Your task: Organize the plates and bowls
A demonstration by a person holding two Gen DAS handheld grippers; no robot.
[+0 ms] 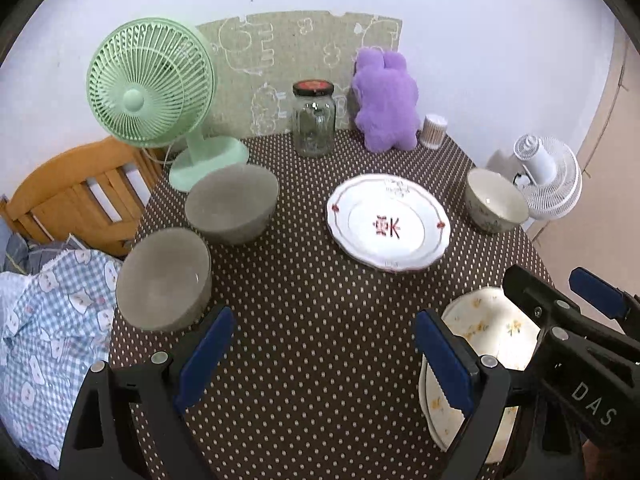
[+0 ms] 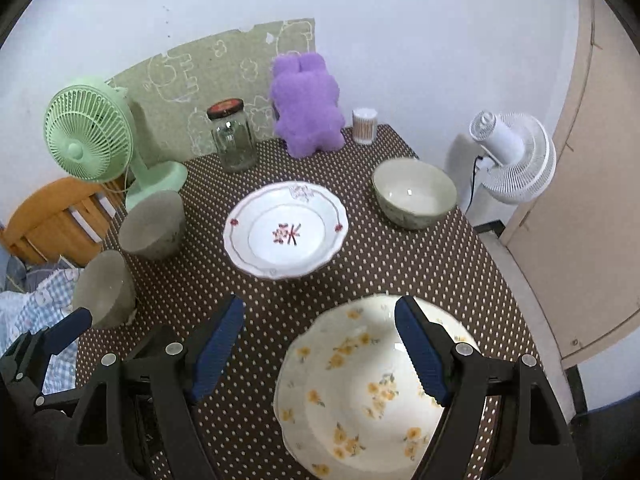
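- Landmark: the white plate with red motif [image 2: 285, 230], lying flat at the middle of the dotted tablecloth [image 2: 420, 264].
- Yellow-flowered plate [image 2: 360, 392]: just on the near side of the landmark, apart from it, flat on the cloth. Round, so no long axis governs the approach.
- Cream bowl [image 2: 414, 193]: to the right of the landmark and a little beyond it, upright, well apart.
- Two grey bowls [image 1: 232, 204] [image 1: 164, 280]: to the left of the landmark, side by side, each tilted with its mouth turned toward the cameras.
- Right gripper [image 2: 320, 348]: jaws wide apart, holding nothing. Its right finger overlaps the flowered plate in view, while the left finger is over bare cloth; contact cannot be told.
- Left gripper [image 1: 324, 356]: jaws wide apart, empty, hovering near-left of the landmark, between the nearer grey bowl and the flowered plate.
- Judgement: the right gripper is the nearer to the flowered plate, whose rim lies directly ahead of and below its fingers; the grey bowls lie nearer the left gripper.
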